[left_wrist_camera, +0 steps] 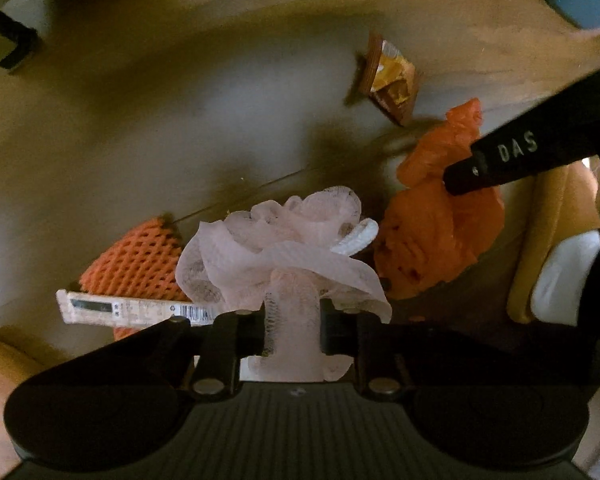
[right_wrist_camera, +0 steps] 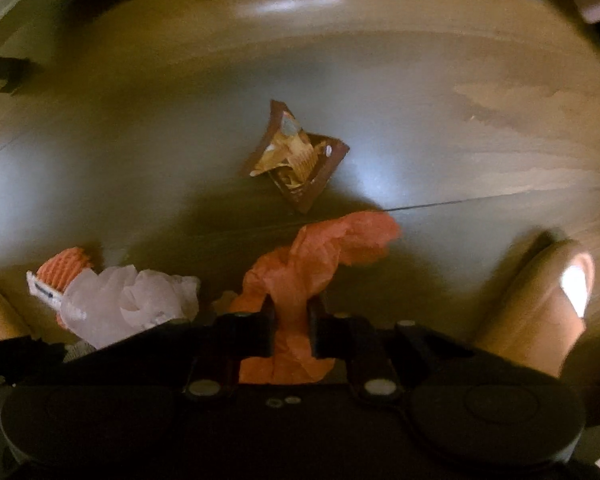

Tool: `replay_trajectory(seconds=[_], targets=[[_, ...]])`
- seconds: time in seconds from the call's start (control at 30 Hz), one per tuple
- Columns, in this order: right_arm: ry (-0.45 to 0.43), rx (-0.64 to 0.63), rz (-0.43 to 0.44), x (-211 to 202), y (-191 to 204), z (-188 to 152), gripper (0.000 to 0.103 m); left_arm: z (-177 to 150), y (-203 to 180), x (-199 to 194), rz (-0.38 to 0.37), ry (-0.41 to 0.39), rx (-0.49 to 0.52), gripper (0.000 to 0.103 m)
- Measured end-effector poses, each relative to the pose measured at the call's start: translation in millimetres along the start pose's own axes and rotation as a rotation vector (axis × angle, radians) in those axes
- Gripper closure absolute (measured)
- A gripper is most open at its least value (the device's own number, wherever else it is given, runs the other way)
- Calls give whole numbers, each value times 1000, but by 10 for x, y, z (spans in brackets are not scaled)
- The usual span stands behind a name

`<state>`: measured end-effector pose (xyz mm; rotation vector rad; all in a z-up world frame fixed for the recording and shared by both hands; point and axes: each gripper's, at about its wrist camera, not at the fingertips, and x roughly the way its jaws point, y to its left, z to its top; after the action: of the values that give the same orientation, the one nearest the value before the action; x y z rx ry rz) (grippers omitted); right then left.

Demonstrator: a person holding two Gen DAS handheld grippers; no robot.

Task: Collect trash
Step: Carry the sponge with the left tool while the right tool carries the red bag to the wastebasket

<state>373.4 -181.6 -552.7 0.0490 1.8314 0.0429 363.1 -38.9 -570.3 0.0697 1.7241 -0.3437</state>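
My left gripper (left_wrist_camera: pixel 293 322) is shut on a pale pink mesh puff (left_wrist_camera: pixel 288 248) and holds it above the wooden floor. My right gripper (right_wrist_camera: pixel 292 330) is shut on a crumpled orange plastic bag (right_wrist_camera: pixel 320 256); the bag also shows in the left wrist view (left_wrist_camera: pixel 432 224), with a black finger (left_wrist_camera: pixel 500 164) of the right gripper over it. The pink puff shows at the lower left of the right wrist view (right_wrist_camera: pixel 132 300). A brown snack wrapper (right_wrist_camera: pixel 298 160) lies on the floor ahead; it also shows in the left wrist view (left_wrist_camera: pixel 390 80).
An orange foam fruit net (left_wrist_camera: pixel 136 260) and a small printed carton (left_wrist_camera: pixel 136 312) lie on the floor under the left gripper. The person's tan slippers (right_wrist_camera: pixel 540 304) stand at the lower right. A dark object (left_wrist_camera: pixel 10 40) sits at the far left by the wall.
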Motion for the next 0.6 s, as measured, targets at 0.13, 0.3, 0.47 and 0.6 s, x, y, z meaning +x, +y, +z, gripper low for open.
replay_trajectory(seconds=[0.13,0.3,0.47,0.6], targets=[[-55,-11,0,-324,25,-94,92,-107,34,-318,14,-33,-10,85],[-140,-13,24,-750,-49,-252,93,-215,-15,-745,27,-99,-52,85],[-213,-19,63,-1220,-88,-498,93,-397,-36,-1169,34,-167,-101,85],[-296,-29,96,-1558,-137,-718,94,-598,-72,-1578,10,-242,-134,85]])
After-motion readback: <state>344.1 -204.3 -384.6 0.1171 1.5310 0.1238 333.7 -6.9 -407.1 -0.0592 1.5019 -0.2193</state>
